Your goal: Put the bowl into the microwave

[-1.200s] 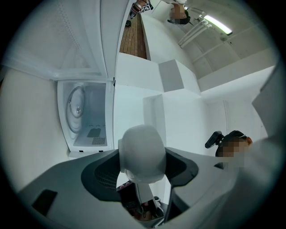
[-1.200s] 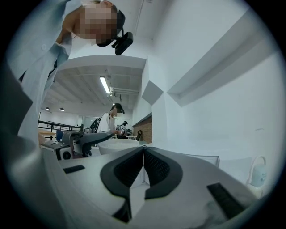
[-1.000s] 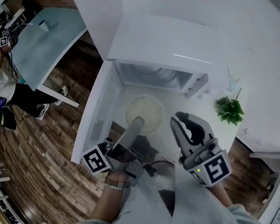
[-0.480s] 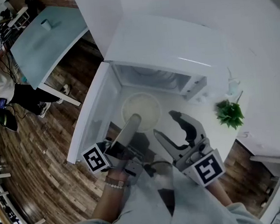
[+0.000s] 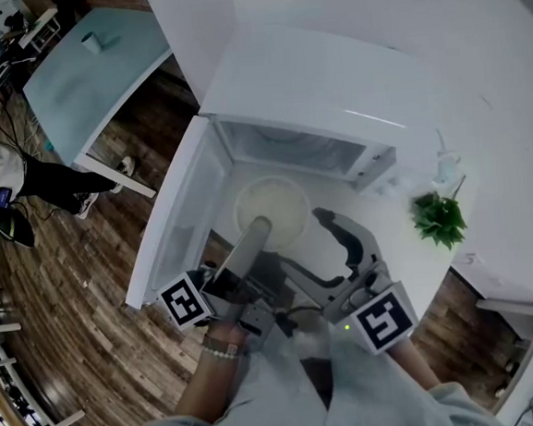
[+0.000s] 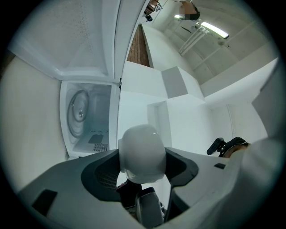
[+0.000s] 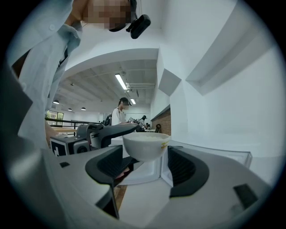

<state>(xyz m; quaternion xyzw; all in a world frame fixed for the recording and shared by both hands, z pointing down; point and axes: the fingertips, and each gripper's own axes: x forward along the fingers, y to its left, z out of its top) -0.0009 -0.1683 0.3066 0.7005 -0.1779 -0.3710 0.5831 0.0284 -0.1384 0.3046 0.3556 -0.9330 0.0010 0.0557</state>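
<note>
Spread wide where a second ago they were nearly together, the jaws of the right gripper are being opened, with the bowl framed between them but not pressed. The bowl is pinched at its near rim by the left gripper and held at frame centre, just before the open microwave. Loading is judged to be in hand. Next, the bowl would need to be carried level through the opening onto the turntable.

microwave: upper centre | microwave door: left of its cavity | bowl: frame centre, before cavity | potted plant: right of microwave | table: upper left
</note>
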